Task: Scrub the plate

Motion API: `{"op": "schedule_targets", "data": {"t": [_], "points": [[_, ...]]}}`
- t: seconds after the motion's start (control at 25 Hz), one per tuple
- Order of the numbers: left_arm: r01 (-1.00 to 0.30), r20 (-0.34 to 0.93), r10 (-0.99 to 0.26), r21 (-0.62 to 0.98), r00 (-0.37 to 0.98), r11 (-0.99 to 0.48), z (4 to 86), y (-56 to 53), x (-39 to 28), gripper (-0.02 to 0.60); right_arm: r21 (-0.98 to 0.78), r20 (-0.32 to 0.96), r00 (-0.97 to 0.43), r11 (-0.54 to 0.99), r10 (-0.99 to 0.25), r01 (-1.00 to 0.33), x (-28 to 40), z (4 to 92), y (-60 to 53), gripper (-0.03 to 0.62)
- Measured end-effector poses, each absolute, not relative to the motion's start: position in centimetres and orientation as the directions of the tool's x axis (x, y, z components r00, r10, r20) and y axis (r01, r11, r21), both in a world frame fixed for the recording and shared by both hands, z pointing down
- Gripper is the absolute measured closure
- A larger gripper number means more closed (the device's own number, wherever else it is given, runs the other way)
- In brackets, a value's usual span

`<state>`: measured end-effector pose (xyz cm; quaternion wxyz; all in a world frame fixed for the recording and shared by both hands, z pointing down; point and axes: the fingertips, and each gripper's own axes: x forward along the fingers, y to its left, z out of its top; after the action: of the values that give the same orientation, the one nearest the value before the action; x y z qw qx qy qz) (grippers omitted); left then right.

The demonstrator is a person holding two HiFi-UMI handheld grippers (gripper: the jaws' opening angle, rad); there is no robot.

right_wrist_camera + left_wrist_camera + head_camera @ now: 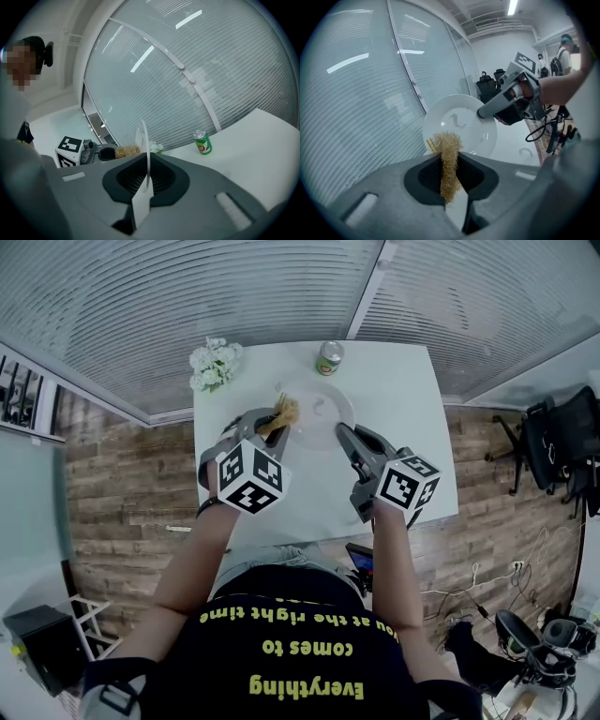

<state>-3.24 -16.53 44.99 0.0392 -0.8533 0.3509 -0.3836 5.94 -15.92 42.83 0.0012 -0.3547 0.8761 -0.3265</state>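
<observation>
White table (412,427), rectangular, standing on a wood plank floor (122,493) with its far edge against a slatted window wall (187,306). A green can (329,358) stands upright at the far edge, roughly mid-width. A small bunch of white flowers (215,365) sits at the far left corner, apart from the can.

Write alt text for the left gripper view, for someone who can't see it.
The left gripper holds a tan fibrous scrubber at the near rim of a white plate, which the right gripper grips by its opposite rim. A grey squiggly mark sits in the plate's middle; slatted window blinds fill the left side.
</observation>
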Motion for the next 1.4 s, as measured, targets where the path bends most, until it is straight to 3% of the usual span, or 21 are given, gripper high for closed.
{"op": "schedule_targets", "data": {"t": [0.52,1.4], "points": [[-0.612,0.629,-0.657,-0.341,0.416,-0.714,45.0,-17.4,-5.7,0.517,-0.596,0.192,-0.735,0.518,-0.65,-0.614,7.2,42.1,-16.2,0.58],[-0.523,0.652,-0.587,-0.324,0.481,-0.788,46.0,-15.3,-0.8,0.518,-0.58,0.211,-0.741,0.529,-0.637,-0.62,5.9,42.6,-16.3,0.58]]}}
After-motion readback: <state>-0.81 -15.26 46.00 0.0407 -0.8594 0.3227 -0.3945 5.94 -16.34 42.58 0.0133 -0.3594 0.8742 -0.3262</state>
